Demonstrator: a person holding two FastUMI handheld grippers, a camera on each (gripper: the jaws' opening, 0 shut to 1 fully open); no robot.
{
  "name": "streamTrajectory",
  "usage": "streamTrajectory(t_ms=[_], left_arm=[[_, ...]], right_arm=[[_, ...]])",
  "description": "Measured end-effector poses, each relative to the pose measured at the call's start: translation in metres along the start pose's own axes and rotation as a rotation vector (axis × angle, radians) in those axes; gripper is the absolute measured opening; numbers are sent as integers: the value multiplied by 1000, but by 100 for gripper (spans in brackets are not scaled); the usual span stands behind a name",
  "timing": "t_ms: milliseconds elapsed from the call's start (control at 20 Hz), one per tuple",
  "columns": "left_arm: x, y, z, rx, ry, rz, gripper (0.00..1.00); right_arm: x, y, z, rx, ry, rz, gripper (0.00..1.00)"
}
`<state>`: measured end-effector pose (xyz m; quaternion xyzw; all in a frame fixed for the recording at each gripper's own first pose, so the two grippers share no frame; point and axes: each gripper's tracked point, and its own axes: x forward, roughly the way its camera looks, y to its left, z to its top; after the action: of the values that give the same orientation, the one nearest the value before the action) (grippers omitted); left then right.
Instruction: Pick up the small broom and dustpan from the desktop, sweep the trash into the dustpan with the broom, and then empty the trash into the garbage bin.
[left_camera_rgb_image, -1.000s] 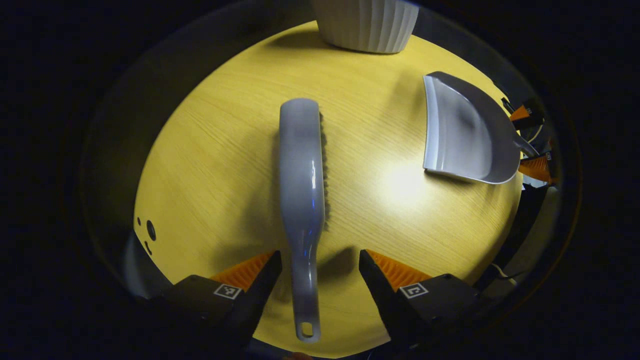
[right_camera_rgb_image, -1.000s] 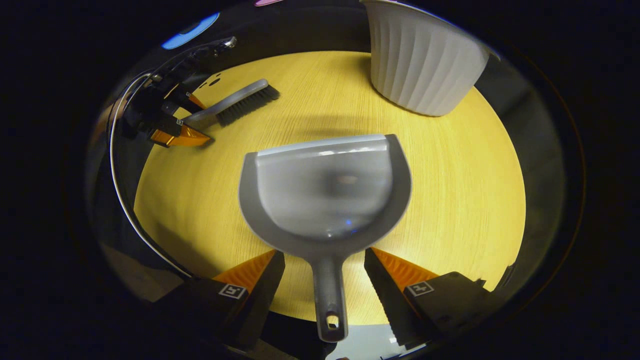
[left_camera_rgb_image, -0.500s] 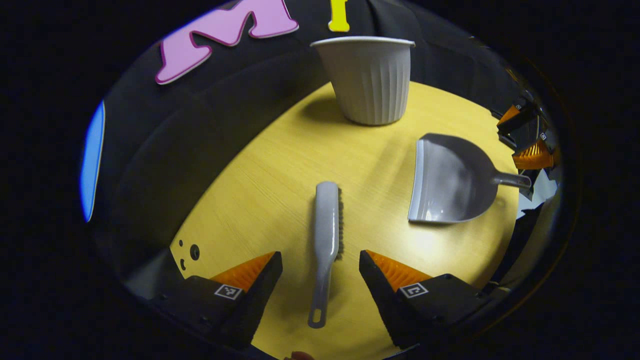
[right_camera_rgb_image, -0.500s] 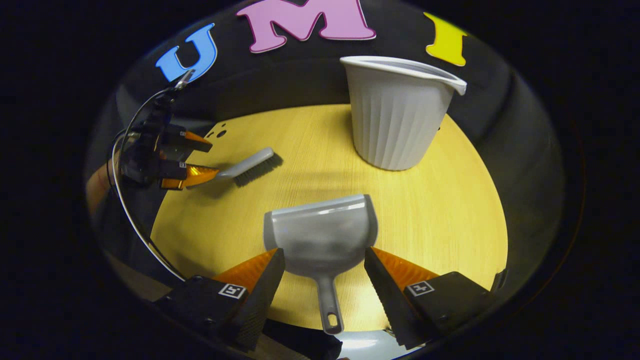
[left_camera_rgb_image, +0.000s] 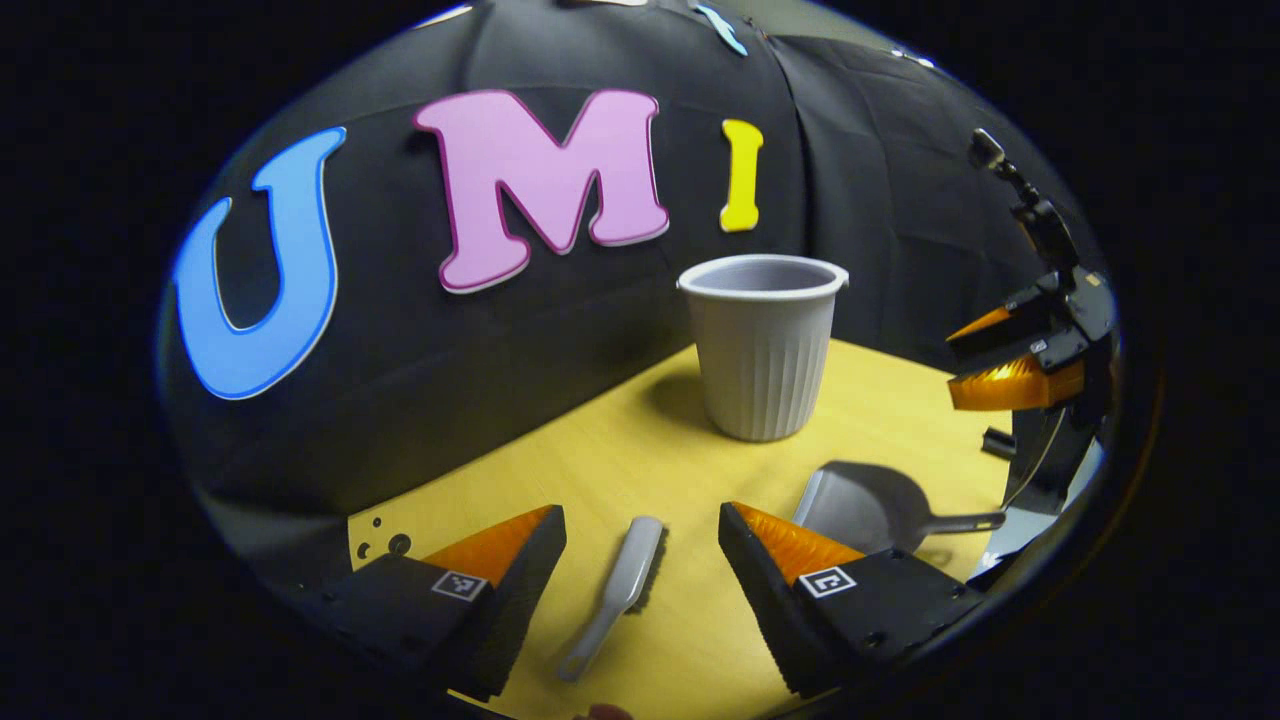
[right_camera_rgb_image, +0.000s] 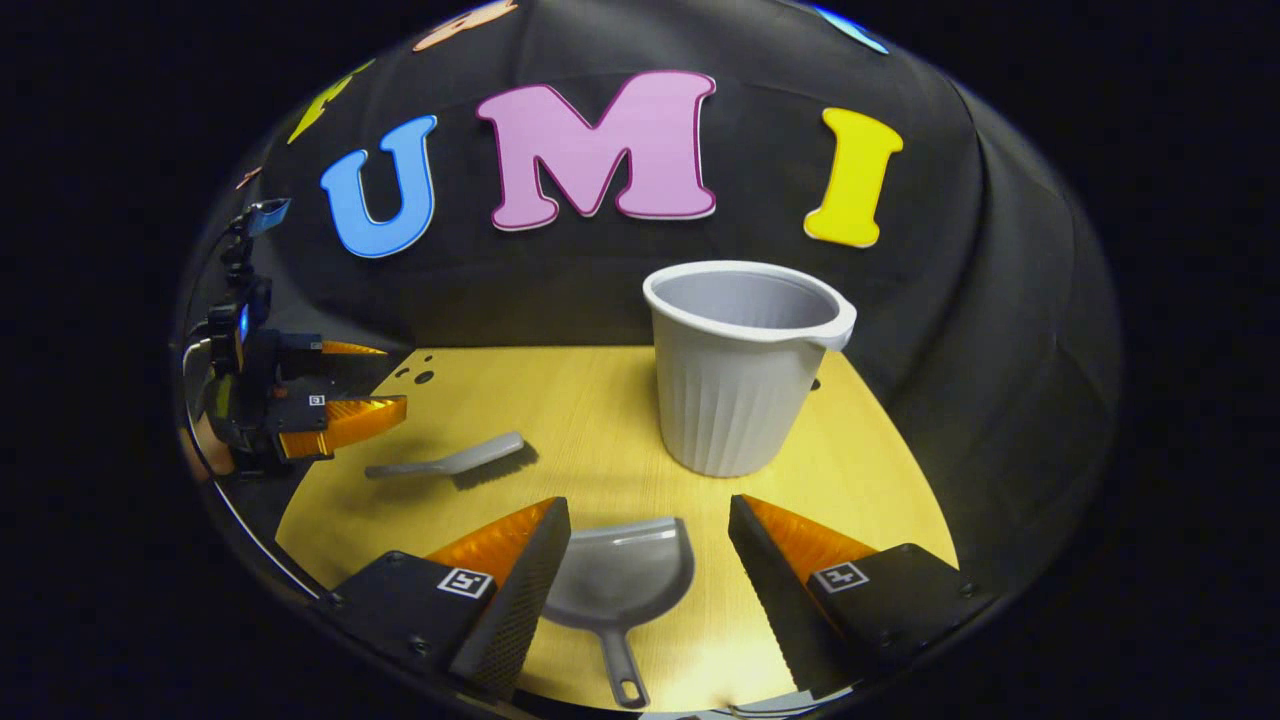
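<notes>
left gripper view has the left gripper (left_camera_rgb_image: 640, 520) wide above the broom (left_camera_rgb_image: 615, 592), dustpan (right_camera_rgb_image: 620, 580) flat below the wide right gripper (right_camera_rgb_image: 650, 515), bin (right_camera_rgb_image: 745, 365) far; either picking up or just laid down.

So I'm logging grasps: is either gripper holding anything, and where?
Nothing is held. Broom and dustpan lie on the table, between open fingers.

A yellow wood-grain tabletop (right_camera_rgb_image: 900, 470) stands against a black cloth wall (right_camera_rgb_image: 960, 300) in dim light.
</notes>
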<state>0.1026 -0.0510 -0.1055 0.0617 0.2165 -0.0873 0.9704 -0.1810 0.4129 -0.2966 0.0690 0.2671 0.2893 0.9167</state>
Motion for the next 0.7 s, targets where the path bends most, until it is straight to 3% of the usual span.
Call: streamTrajectory(t_ms=[350,700], left_arm=[[-31,-25,39,-163,-167,-9,97],[-35,-28,41,-169,-167,-20,97]], right_arm=[[-14,15,50,-94,-162,-17,99],[-13,24,64,-114,-186,-6,96]])
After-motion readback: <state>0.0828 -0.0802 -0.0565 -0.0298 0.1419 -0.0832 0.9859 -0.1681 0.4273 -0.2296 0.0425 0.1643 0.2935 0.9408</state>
